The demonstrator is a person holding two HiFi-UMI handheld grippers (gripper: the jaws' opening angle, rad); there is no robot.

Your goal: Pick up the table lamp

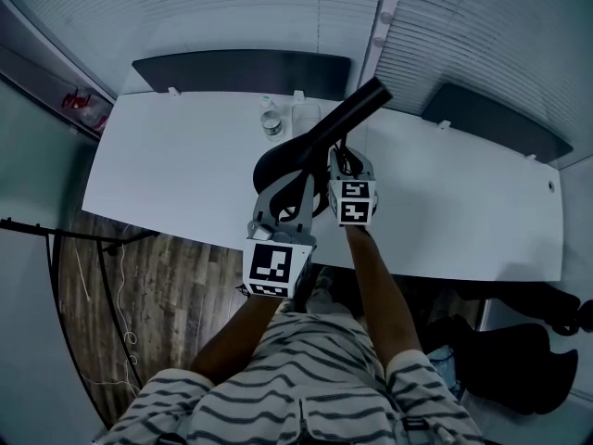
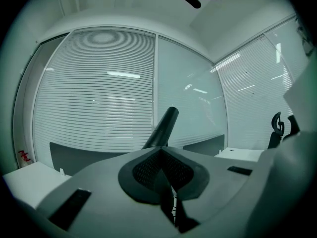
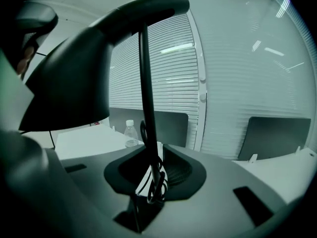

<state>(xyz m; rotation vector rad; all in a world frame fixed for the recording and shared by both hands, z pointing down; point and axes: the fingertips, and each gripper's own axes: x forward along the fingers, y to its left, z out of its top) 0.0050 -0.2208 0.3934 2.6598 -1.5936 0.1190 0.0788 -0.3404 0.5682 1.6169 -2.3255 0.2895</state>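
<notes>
The black table lamp's domed shade (image 1: 278,160) and its long neck (image 1: 359,103) lean over the white table (image 1: 167,156). My left gripper (image 1: 295,190) reaches the shade's near side. In the left gripper view its jaws (image 2: 162,155) are shut on a thin black edge of the lamp, and the neck (image 2: 166,125) rises beyond them. My right gripper (image 1: 345,158) is just right of the shade. In the right gripper view it (image 3: 159,150) is shut on the thin black stem (image 3: 146,93) and a coiled cord with a white tag (image 3: 156,180). The shade (image 3: 74,78) looms at the upper left.
A clear plastic bottle (image 1: 270,119) stands on the table behind the lamp, also in the right gripper view (image 3: 131,133). Dark divider panels (image 1: 241,70) line the table's far edge before blinds. A black stand (image 1: 56,230) is at the left and an office chair (image 1: 537,360) at the lower right.
</notes>
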